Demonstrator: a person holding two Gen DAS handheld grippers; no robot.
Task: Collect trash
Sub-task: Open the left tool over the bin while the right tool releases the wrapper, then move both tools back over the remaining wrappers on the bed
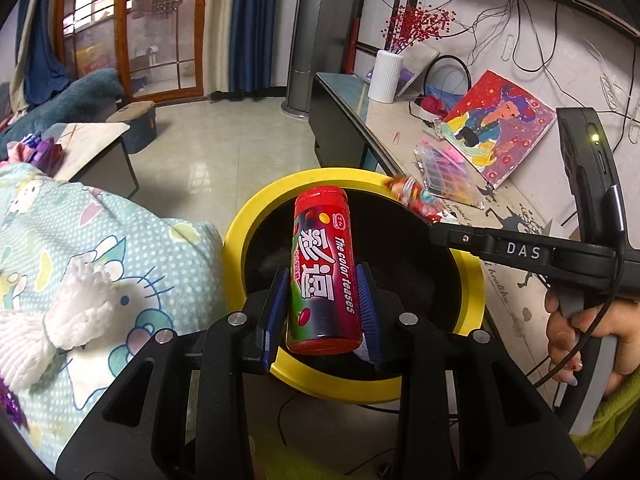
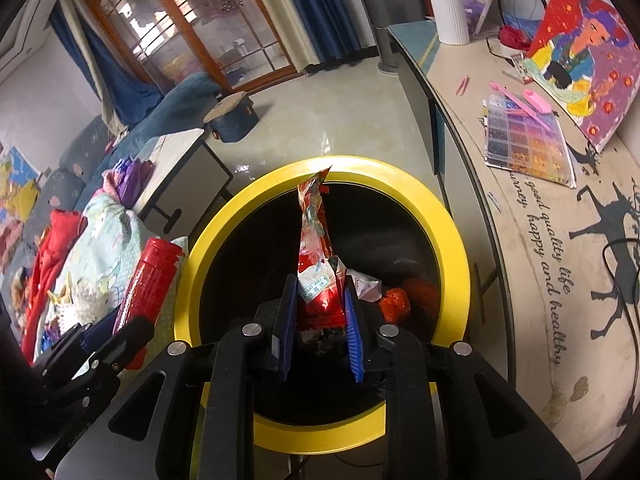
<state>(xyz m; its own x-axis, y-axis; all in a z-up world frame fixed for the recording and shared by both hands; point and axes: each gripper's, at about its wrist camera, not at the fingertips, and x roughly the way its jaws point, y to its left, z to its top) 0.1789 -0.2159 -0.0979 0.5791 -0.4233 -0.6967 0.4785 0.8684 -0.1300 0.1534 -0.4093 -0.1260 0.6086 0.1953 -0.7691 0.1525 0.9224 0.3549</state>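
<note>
A black bin with a yellow rim [image 1: 240, 240] stands below both grippers. My left gripper [image 1: 323, 274] is shut on a red candy canister [image 1: 320, 240], which hangs tilted over the bin's mouth. In the right wrist view my right gripper [image 2: 319, 282] has a red crinkled snack wrapper [image 2: 316, 232] between its blue pads, upright over the bin's yellow rim [image 2: 452, 240]. The pads rest against the wrapper's lower part. Crumpled red trash [image 2: 396, 304] and white paper [image 2: 368, 286] lie inside the bin. The canister [image 2: 148, 280] also shows at the bin's left side.
A long cabinet [image 2: 520, 240] runs along the right, carrying a bead box [image 2: 528, 140], a painting [image 2: 580, 60] and a white vase [image 2: 452, 12]. Cartoon-print bedding [image 1: 100, 260] is piled left of the bin, with a small table [image 1: 100, 152] behind it. A person's hand [image 1: 580, 340] grips the right tool.
</note>
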